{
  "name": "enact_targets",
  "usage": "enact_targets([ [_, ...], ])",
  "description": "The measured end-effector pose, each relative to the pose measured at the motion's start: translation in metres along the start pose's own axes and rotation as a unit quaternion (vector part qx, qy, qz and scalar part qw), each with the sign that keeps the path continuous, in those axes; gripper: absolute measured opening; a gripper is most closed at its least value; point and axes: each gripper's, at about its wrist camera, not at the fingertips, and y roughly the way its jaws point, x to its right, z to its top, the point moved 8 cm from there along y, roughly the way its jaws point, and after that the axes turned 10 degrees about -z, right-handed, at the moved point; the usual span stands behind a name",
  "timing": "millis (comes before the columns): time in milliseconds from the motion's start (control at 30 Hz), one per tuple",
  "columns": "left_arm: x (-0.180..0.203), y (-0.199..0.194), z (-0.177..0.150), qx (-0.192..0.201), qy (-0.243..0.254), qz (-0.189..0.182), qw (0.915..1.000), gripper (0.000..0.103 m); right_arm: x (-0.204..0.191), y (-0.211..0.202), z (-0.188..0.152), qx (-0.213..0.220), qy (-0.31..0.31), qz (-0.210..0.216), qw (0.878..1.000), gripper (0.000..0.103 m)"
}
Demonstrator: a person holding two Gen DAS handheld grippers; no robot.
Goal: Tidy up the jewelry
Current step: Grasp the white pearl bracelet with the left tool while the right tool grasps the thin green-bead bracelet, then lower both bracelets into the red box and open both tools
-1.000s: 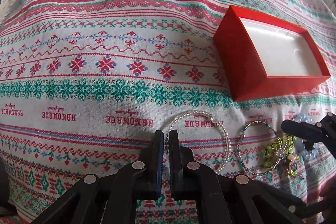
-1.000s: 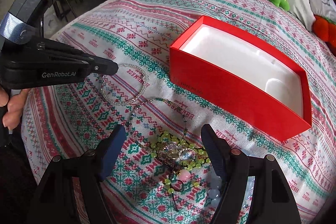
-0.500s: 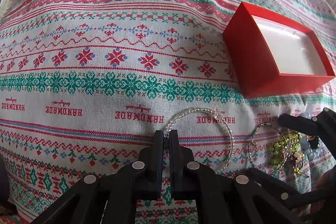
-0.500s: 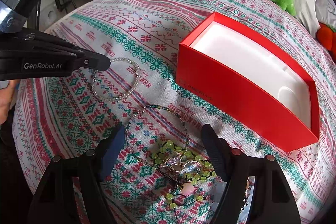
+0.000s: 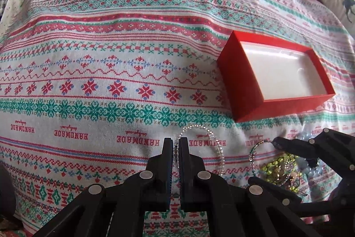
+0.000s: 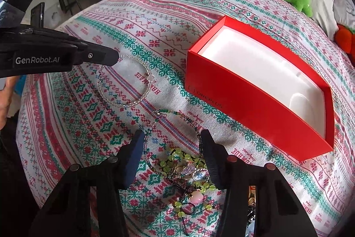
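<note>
- Both hand-held grippers angle steeply down over the bed.
- One red box (image 6: 255,90) sits open beside one clear bead bracelet (image 6: 126,83), one dark bead bracelet (image 6: 175,113) and a tangled jewelry pile (image 6: 188,172).
- Left hand-held gripper (image 5: 176,143) is pinched together on the clear bead bracelet.
- Right hand-held gripper (image 6: 172,146), jaws just closing, stands half spread around the dark bead bracelet and pile, pads not pressing.

Red box, knit-print cloth, beads
Box (image 6: 244,90) red outside, white inside; cloth (image 5: 111,72) w/ red, green, blue bands on white; clear bead ring (image 6: 124,83); yellow-green beads (image 6: 177,157) at 6 o'clock; grippers black.

Black gripper (image 5: 175,143), silver rivets (image 5: 146,174)
</note>
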Motion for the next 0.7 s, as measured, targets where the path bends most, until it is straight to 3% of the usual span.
enact_targets([
  [433, 0.039, -0.029, 0.031, 0.065, 0.010, -0.025, 0.9975, 0.000, 0.029, -0.048, 0.015, 0.036, 0.039, -0.010, 0.999, 0.054],
  [700, 0.074, -0.031, 0.056, 0.100, 0.018, -0.080, 0.9917, 0.000, 0.074, -0.065, 0.029, 0.052, 0.084, -0.041, 0.994, 0.055],
])
